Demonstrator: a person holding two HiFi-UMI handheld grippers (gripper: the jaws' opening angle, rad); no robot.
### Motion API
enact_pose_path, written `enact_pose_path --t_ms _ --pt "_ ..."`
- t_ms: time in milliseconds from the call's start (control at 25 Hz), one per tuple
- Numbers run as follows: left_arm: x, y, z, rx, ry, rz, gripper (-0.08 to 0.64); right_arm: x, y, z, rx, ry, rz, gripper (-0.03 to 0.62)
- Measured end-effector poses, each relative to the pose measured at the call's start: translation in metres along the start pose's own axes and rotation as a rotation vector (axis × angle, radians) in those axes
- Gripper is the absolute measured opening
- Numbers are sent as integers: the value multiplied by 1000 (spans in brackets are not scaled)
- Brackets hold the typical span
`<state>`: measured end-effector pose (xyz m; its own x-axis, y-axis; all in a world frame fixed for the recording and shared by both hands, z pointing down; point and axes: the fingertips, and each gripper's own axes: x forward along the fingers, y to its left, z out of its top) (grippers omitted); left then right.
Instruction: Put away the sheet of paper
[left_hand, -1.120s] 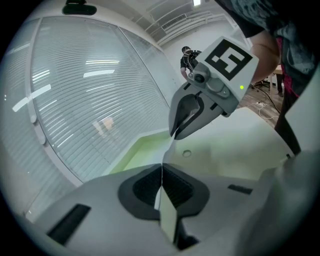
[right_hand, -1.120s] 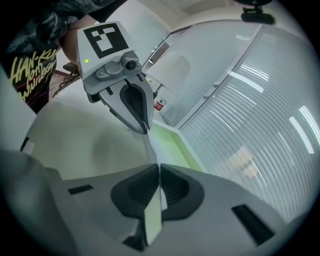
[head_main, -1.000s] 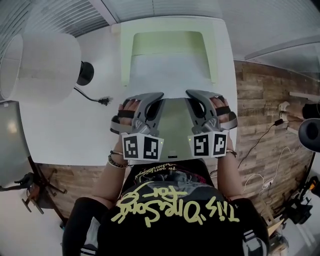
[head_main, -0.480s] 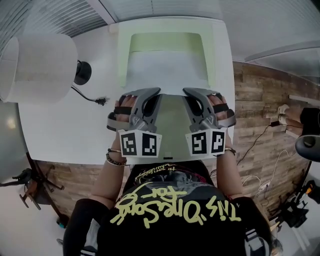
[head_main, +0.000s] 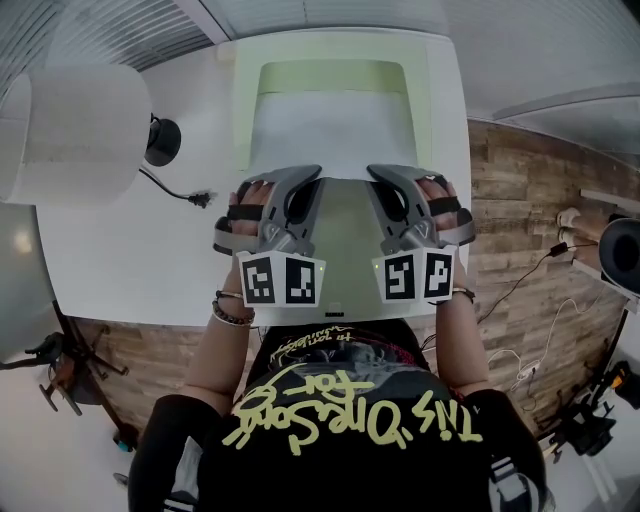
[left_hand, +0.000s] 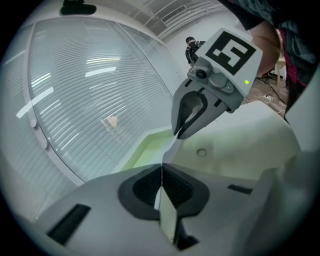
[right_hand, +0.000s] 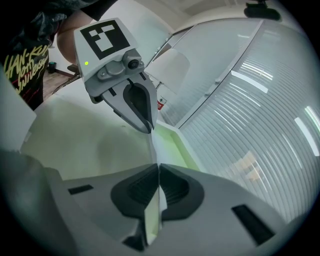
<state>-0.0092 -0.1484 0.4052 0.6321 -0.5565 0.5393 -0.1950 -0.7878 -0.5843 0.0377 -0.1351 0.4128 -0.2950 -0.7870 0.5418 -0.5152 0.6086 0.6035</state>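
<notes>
Left gripper (left_hand: 161, 182) is clenched on the left edge of the sheet of paper (head_main: 345, 250), and the right gripper (right_hand: 158, 187) is clenched on the right edge. I read both grips from the gripper views. In each one the dark pads meet on a thin pale edge running up between them, and the other gripper shows ahead, pinching the same sheet at its tip.

From the head view I cannot see the pads at all, only the grey gripper bodies and their marker cubes. That view does give me the layout. The sheet is stretched flat between the two grippers, just in front of the person's chest and over the near part of the white table (head_main: 130, 250). A light green tray (head_main: 240, 110) sits at the far side of the table, and the far edge of the sheet lines up with the tray's near end. I cannot tell how high the sheet hangs above the table.

Only the head view shows the lamp (head_main: 75, 135) at the far left, its plug (head_main: 200, 199) lying on the table, and the wooden floor (head_main: 520, 230) to the right. Only the gripper views show the slatted blinds (left_hand: 90, 100) beyond the tray.
</notes>
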Motion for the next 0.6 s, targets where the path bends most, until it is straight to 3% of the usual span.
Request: enact_pose_path --t_ms 600 --pt "8 7 -6 5 15 16 8 10 -1 -1 -25 2 22 9"
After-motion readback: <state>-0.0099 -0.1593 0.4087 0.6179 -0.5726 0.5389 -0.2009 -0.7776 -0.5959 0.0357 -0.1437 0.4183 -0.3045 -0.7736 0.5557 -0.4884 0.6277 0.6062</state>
